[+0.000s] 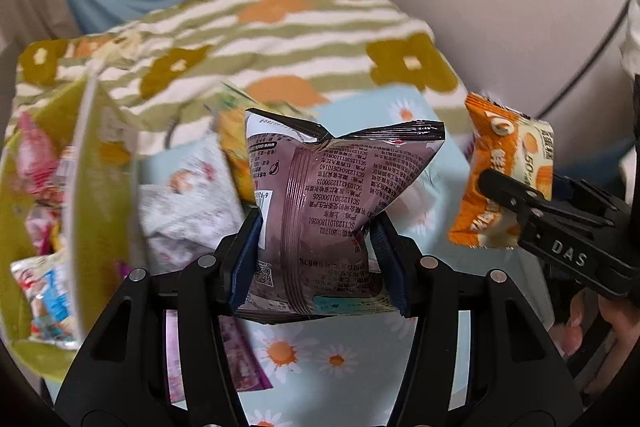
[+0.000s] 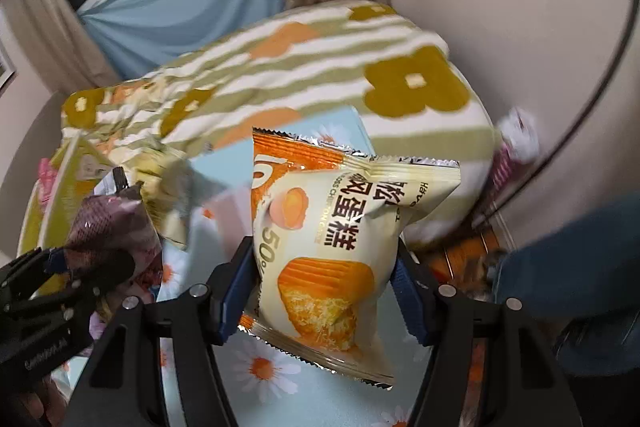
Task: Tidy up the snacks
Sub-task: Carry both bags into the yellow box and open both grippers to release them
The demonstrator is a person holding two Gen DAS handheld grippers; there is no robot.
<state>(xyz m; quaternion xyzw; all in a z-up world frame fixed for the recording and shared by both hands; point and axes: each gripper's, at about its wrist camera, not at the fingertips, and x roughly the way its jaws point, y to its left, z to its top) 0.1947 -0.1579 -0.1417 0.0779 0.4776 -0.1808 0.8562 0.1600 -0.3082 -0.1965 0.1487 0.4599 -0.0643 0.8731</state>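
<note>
Snacks are lifted: purple packet [image 1: 320,211] gripped in left jaws, cake packet [image 2: 328,259] in right; green bin [image 1: 84,187], nine o'clock, is judged next.

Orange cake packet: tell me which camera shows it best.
The right wrist view: the orange cake packet fills the centre, front print readable, clamped in the right gripper. The left wrist view shows that packet only small, blurred, at the right edge.

A purple snack packet [image 1: 320,219] is clamped between the left gripper [image 1: 316,263] pads above the daisy-print cloth [image 1: 304,351]. An orange packet [image 1: 504,183] is gripped by the right gripper [image 1: 508,195]. Blurred, probably wrapped snacks are seen in a green container [image 1: 100,195] at left.
</note>
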